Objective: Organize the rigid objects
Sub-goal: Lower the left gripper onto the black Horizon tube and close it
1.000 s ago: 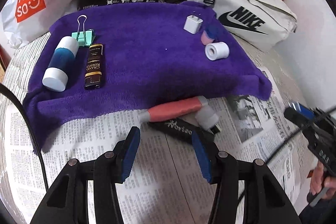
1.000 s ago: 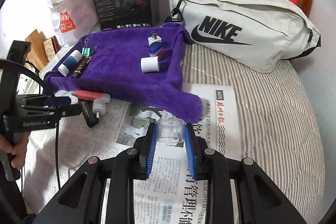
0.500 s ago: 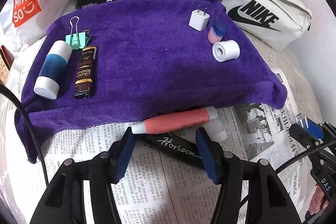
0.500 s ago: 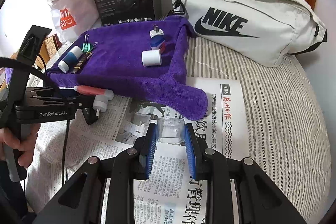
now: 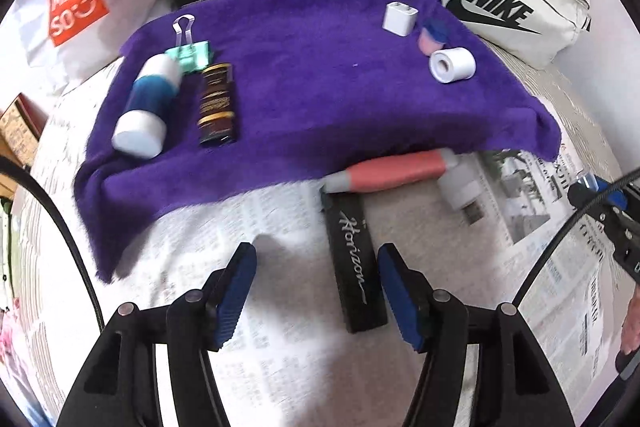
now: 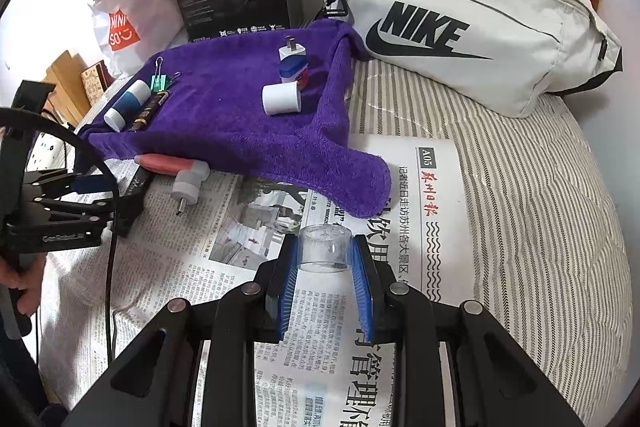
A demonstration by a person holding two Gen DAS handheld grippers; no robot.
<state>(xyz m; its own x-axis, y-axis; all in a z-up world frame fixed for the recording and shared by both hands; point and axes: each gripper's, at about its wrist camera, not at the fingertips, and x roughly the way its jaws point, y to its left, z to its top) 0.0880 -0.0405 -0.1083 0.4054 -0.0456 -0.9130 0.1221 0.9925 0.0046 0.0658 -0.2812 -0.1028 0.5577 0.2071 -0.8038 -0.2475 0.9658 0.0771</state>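
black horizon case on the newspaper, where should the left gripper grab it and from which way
Grip the black Horizon case across its narrow width at mid-length, coming from above. It lies flat and long on the newspaper, its far end against the red-handled tool; the open left gripper already straddles it.

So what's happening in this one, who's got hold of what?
A person works two handheld grippers over a bed spread with newspaper. The right gripper is shut on a clear plastic cup. The left gripper, whose jaws have just been opening, straddles the black Horizon case without gripping it. Other small items already lie on the purple towel.
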